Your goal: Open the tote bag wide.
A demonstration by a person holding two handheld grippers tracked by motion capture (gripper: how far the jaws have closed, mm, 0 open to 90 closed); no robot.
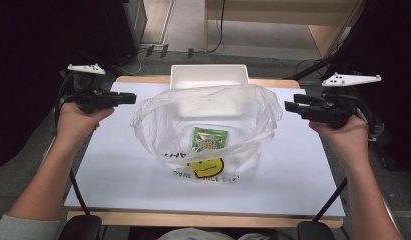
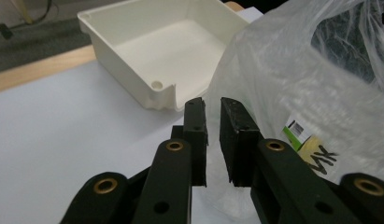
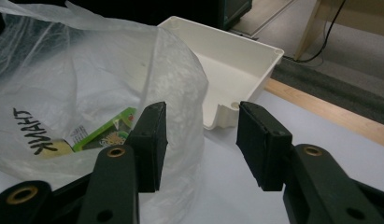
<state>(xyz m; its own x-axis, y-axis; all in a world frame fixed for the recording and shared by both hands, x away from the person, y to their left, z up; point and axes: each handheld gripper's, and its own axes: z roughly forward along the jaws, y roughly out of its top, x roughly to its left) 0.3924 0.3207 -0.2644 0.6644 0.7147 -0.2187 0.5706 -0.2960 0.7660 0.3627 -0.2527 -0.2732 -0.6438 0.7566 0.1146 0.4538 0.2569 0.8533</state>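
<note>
A clear plastic bag (image 1: 163, 107) with a yellow smiley face and black lettering lies open in the middle of the white table (image 1: 118, 165). Inside it sits a green packet (image 1: 210, 138). My left gripper (image 1: 133, 98) hovers just left of the bag (image 2: 292, 84); in the left gripper view (image 2: 212, 105) its jaws stand a narrow slit apart with nothing between them. At the bag's right edge (image 3: 63, 70) my right gripper (image 1: 288, 106) is held open (image 3: 201, 109), empty, the green packet (image 3: 105, 130) showing through the plastic.
An empty white bin (image 1: 209, 75) stands at the table's back edge, right behind the bag (image 2: 157, 46) (image 3: 231, 60). Bare table surface lies to both sides of the bag. Floor, cables and wooden furniture legs are beyond the table.
</note>
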